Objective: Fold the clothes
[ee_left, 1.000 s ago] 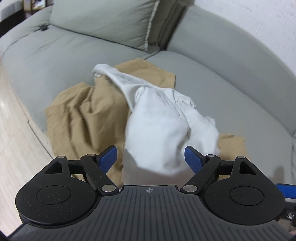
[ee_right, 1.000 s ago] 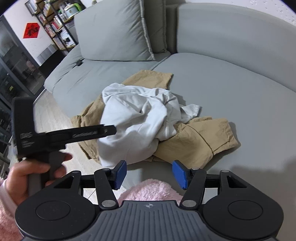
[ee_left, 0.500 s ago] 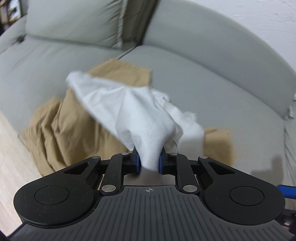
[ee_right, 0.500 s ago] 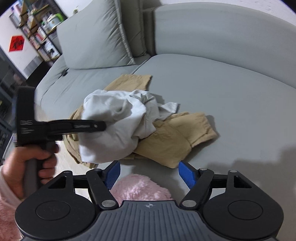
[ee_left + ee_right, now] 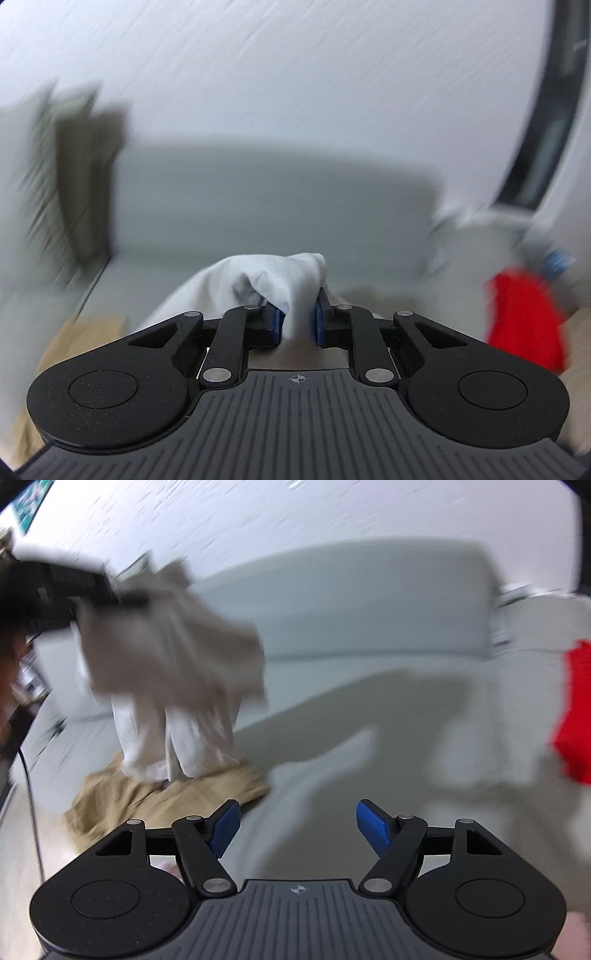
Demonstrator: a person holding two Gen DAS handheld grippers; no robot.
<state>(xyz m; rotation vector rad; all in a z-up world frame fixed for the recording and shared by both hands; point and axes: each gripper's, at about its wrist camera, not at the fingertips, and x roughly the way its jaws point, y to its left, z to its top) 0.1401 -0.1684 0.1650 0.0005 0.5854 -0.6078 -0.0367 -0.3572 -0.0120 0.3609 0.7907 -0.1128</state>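
A broad grey sofa (image 5: 369,635) with smooth woven upholstery and a rounded backrest fills both views, blurred. On its seat, at the left front edge, lies a rumpled tan garment (image 5: 147,797) of soft, creased cloth. Above that tan heap hangs the white garment (image 5: 173,686), limp and bunched into long vertical folds, its lower hem brushing the tan cloth. A bright red cloth (image 5: 572,709) sits at the sofa's far right end, its shape smeared. The left gripper (image 5: 297,323) has its blue ribbed pads pinching a gathered peak of the white fabric. The right gripper (image 5: 297,829) hovers over the sofa's bare seat, its jaws having just been opening, now spread wide with nothing between them.
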